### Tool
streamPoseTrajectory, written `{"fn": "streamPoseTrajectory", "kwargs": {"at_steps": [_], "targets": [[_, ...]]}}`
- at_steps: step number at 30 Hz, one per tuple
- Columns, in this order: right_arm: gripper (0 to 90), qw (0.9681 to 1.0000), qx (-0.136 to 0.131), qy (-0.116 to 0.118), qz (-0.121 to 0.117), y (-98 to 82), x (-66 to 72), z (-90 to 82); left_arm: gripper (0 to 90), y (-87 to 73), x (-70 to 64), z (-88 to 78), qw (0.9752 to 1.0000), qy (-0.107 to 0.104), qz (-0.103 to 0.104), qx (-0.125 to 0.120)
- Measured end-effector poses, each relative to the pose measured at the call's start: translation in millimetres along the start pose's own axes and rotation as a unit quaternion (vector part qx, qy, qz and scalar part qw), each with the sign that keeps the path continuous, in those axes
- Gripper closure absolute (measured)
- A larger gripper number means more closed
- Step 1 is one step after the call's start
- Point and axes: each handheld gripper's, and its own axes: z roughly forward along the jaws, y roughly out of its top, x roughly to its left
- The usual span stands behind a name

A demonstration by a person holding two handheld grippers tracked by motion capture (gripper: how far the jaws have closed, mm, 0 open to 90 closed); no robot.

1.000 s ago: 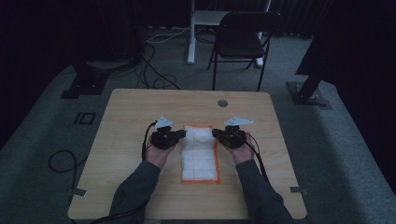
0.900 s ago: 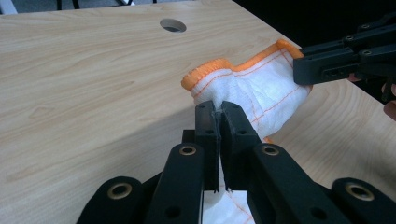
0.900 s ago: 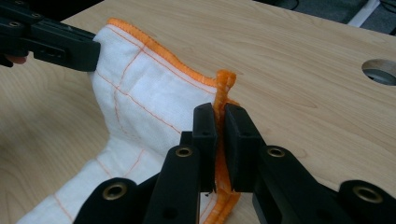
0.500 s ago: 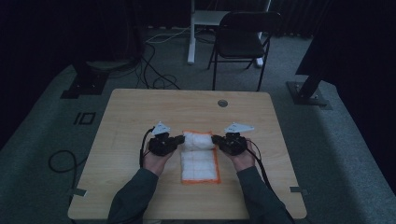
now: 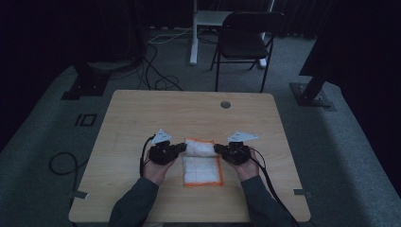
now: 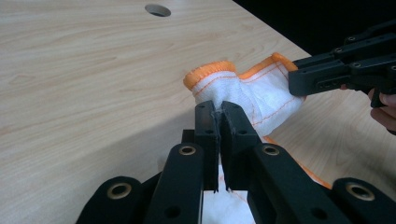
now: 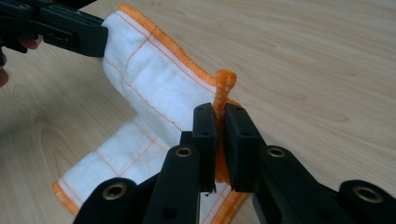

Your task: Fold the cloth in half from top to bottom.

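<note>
We are working a white woven cloth with orange stitched hem and orange grid lines. It is lying on the light wooden tabletop, nearer the person's edge than the far edge and roughly midway between the left and right edges. Its far end is lifted off the wood and curling back toward the near end; the near end is lying flat.

We are pinching both far corners. The left gripper is clamping the left one, jaws clenched on white fabric in the left gripper view. The right gripper is clamping the right one, jaws clenched on the orange hem in the right gripper view.

A round hole is sitting in the tabletop near the far edge. Beyond the table, a black folding chair is standing on the grey floor.
</note>
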Motion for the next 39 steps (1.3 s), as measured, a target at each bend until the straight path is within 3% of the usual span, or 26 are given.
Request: {"fn": "streamPoseTrajectory", "kwargs": {"at_steps": [16, 39], "targets": [[83.8, 0.9999, 0.009, 0.013, 0.005, -14.5, 4.5, -3.5, 86.8, -19.0, -10.2, -5.7, 0.9999, -0.011, -0.008, 0.004], [83.1, 0.9993, 0.022, 0.022, 0.019, -36.6, 7.6, -1.0, 86.8, -38.9, -14.4, -3.2, 0.9996, -0.015, -0.014, 0.020]]}}
